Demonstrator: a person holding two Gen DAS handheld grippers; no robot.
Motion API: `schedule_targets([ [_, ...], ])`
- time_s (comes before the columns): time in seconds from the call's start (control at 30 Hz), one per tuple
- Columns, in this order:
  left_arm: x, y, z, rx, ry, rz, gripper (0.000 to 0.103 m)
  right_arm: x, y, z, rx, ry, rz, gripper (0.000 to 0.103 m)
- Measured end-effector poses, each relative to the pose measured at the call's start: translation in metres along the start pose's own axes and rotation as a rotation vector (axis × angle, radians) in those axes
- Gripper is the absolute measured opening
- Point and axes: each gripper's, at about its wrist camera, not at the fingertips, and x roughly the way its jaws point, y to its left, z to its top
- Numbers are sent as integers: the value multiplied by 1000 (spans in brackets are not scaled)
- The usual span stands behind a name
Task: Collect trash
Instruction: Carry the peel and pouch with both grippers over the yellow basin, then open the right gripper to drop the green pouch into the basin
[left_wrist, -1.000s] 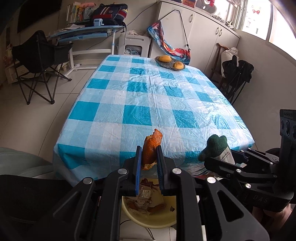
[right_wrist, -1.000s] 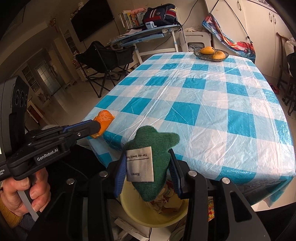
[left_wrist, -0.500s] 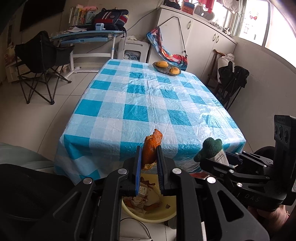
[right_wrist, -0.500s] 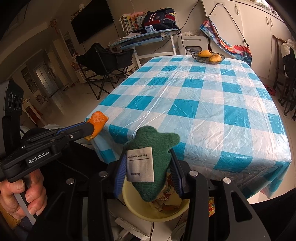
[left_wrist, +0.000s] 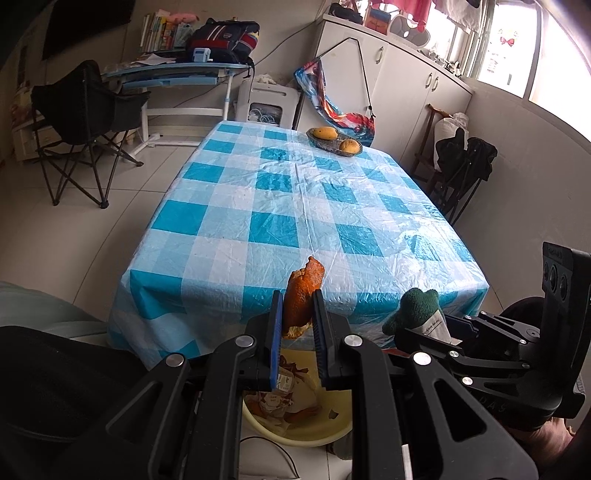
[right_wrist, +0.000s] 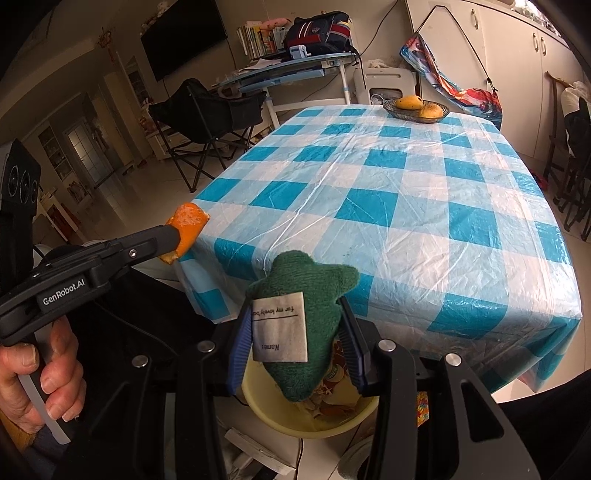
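1. Left gripper (left_wrist: 298, 314) is clamped narrow on the orange peel (left_wrist: 303, 295); right gripper (right_wrist: 295, 343) holds the green plush scrap (right_wrist: 303, 325) at middling width.
2. Both hang past the worktop's (left_wrist: 295, 206) near edge, above the yellow bin (right_wrist: 306, 421) on the floor.
3. Centre each piece over the bin's mouth before releasing, I'd judge.
4. Both grippers tilt steeply downward, side by side; a hand (right_wrist: 37, 384) grips the left handle.

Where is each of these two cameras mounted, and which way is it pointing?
Left wrist: sits on the left gripper, looking along its jaws at the orange peel above the yellow bin.
Right wrist: sits on the right gripper, looking at the green toy; a hand shows.
Both share the checked table, bin and fruit bowl.
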Motion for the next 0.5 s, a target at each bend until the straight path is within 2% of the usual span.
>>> schedule_targets([
  [0.3, 0, 0, 0, -1, 0, 0, 15, 2, 1, -3, -4, 10, 1, 44],
  [0.5, 0, 0, 0, -2, -1, -1, 15, 5, 3, -4, -11, 27, 2, 50],
])
